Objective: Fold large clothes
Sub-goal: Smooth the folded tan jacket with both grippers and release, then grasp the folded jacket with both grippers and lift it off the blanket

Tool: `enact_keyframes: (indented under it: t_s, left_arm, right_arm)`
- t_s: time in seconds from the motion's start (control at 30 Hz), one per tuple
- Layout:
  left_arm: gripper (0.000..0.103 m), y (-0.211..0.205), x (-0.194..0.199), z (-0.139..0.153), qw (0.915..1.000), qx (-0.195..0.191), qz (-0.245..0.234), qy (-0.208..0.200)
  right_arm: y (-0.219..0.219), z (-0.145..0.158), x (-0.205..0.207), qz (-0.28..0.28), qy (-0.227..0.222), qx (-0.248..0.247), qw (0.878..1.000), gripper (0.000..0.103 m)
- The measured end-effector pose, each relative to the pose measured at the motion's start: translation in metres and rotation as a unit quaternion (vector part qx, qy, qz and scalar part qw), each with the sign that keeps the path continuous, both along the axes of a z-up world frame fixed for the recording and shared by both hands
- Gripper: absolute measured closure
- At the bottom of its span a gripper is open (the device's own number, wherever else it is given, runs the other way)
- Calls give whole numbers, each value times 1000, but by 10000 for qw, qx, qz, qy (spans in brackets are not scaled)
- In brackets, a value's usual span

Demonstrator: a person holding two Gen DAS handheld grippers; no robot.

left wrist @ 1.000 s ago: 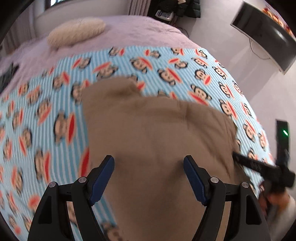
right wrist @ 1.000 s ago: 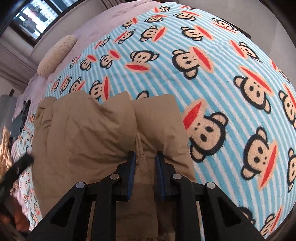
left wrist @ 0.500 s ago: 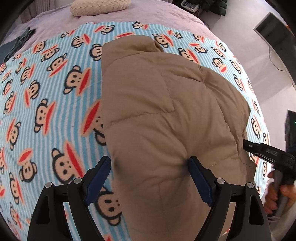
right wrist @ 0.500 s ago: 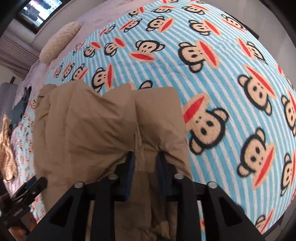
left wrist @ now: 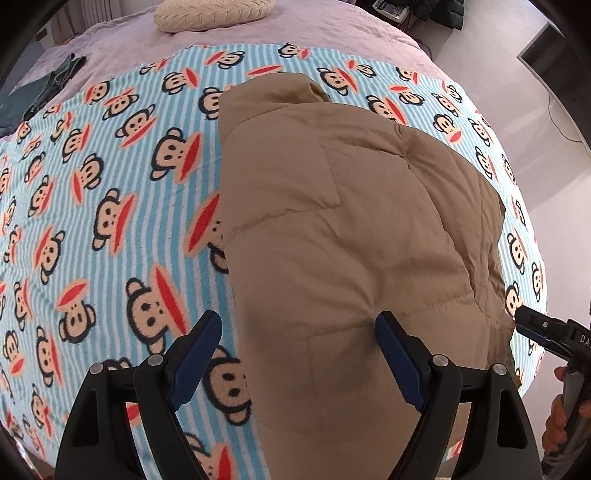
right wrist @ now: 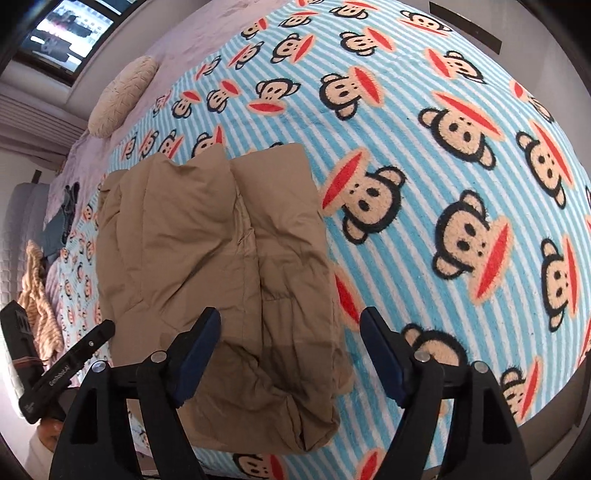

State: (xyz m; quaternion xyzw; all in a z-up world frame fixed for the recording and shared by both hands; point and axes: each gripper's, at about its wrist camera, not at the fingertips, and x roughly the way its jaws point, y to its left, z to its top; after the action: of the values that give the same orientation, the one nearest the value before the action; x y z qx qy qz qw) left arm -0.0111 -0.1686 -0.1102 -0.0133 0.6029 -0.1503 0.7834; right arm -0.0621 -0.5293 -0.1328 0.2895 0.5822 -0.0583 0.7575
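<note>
A folded tan padded jacket (left wrist: pixel 351 236) is being seen lying on a blue-and-white striped blanket (left wrist: pixel 110 206) printed with monkey faces, which is spread over a bed (left wrist: pixel 314 33) covered in a pale lilac sheet.

The left tool (left wrist: pixel 297 354) is being held released, its blue-padded jaws standing wide apart above the jacket's near left edge; nothing is being gripped, and whether the pads are brushing the fabric cannot be told. Most of the jacket is lying ahead of this tool and to its right, while bare blanket is lying to its left. Far ahead of it, a cream cushion (left wrist: pixel 212 14) is resting on the sheet, and a dark garment (left wrist: pixel 55 81) is lying far ahead to the left. At the right, the other tool's black tip is being seen beside the jacket's right edge, with a hand (left wrist: pixel 565 421) wrapped around its handle.

The right tool (right wrist: pixel 290 352) is also being held released: its jaws have just been opening, and the jacket's near right corner is lying below and between them without being pinched. From this tool the jacket (right wrist: pixel 207 258) is stretching ahead and to the left, and open blanket (right wrist: pixel 443 184) is lying to the right. The left tool's black finger (right wrist: pixel 70 354) is showing at the left.
</note>
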Motion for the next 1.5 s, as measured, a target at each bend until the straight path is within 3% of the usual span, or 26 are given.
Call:
enact_keyframes:
  t_s: [0.17, 0.23, 0.57, 0.6, 0.63, 0.87, 1.2, 1.37, 1.5]
  left_arm:
    - [17, 2, -4, 3, 10000, 47, -17, -27]
    - [0, 3, -4, 4, 10000, 57, -14, -32]
    - [0, 3, -6, 4, 9999, 87, -21, -55]
    - [0, 2, -6, 4, 9999, 96, -24, -48]
    - [0, 2, -6, 3, 9999, 101, -28, -43]
    - [0, -2, -4, -1, 9999, 96, -43, 19]
    - [0, 18, 9, -5, 9997, -233, 85, 84]
    - [0, 33, 18, -16, 9935, -1013, 43, 514]
    - [0, 42, 27, -33, 9783, -1836, 12, 964]
  right_arm:
    - [2, -3, -1, 97, -22, 131, 9999, 16]
    - [1, -3, -2, 111, -39, 178, 9998, 15]
    - [-2, -7, 2, 274, -60, 372, 9989, 13]
    - [-2, -8, 3, 282, -72, 403, 9988, 11]
    - [-3, -10, 3, 280, -99, 436, 9986, 0]
    - [-7, -18, 10, 287, -87, 569, 9979, 0]
    - [-34, -36, 18, 231, 126, 847, 9961, 0]
    - [-47, -45, 19, 332, 158, 1302, 9908, 0]
    - [-50, -51, 24, 542, 64, 1627, 9852, 0]
